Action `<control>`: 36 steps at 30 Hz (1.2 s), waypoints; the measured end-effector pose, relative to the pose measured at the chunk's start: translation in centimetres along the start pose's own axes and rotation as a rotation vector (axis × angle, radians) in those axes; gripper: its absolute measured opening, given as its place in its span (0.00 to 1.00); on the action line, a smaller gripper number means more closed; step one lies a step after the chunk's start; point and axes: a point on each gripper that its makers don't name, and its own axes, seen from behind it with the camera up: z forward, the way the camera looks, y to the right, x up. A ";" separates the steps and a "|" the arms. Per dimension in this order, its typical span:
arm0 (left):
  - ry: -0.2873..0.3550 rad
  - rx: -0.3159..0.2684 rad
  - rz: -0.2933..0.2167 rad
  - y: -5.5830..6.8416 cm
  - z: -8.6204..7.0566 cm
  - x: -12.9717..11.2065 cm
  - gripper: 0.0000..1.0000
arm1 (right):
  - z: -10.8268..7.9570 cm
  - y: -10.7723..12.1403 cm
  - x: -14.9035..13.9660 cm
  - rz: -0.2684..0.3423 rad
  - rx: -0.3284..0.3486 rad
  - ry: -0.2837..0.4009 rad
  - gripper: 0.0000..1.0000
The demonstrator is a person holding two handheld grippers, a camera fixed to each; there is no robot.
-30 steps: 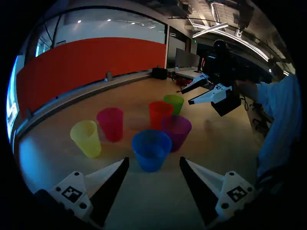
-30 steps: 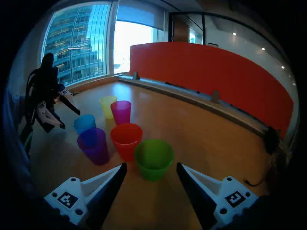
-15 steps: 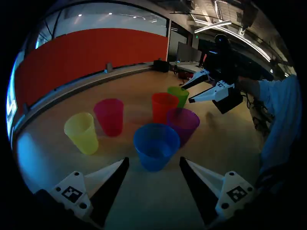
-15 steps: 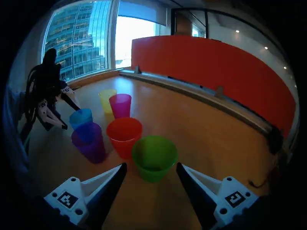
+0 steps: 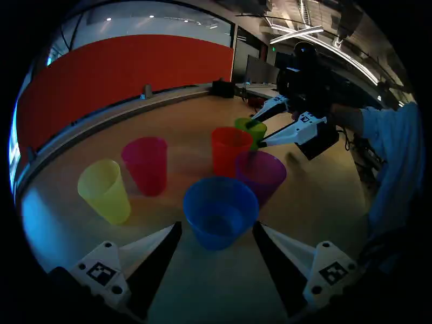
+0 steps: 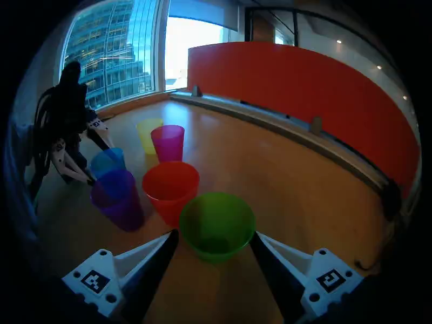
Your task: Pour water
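Several coloured plastic cups stand upright on a wooden table. In the left gripper view the blue cup (image 5: 220,218) sits just ahead of my open left gripper (image 5: 216,242), with purple (image 5: 261,174), red (image 5: 231,150), green (image 5: 250,129), pink (image 5: 144,164) and yellow (image 5: 105,190) cups beyond. My right gripper (image 5: 258,130) hangs open around the green cup. In the right gripper view the green cup (image 6: 217,225) lies between the tips of my open right gripper (image 6: 215,242); red (image 6: 169,189), purple (image 6: 117,198), blue (image 6: 107,161), pink (image 6: 168,142) and yellow (image 6: 148,134) cups follow. The left gripper (image 6: 99,158) sits at the blue cup.
The wooden table (image 5: 227,281) stretches far back to an orange partition wall (image 5: 124,70). A person's light-blue sleeve (image 5: 394,156) fills the right edge of the left gripper view. Large windows (image 6: 113,54) stand behind the table in the right gripper view.
Both grippers have moved forward: the blue cup now sits closer to the left fingertips, and the green cup has come between the right fingertips. The cups have not moved.
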 end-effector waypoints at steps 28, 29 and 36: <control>-0.003 -0.018 0.004 0.3 1.6 0.6 0.85 | 1.0 0.1 0.7 -0.011 0.008 0.003 1.00; -0.004 -0.018 0.005 0.3 1.6 0.6 0.85 | 1.0 0.2 0.7 -0.012 0.008 0.003 1.00; -0.003 -0.021 0.001 0.2 1.5 0.7 0.84 | 1.2 0.3 0.5 -0.018 0.006 0.000 0.93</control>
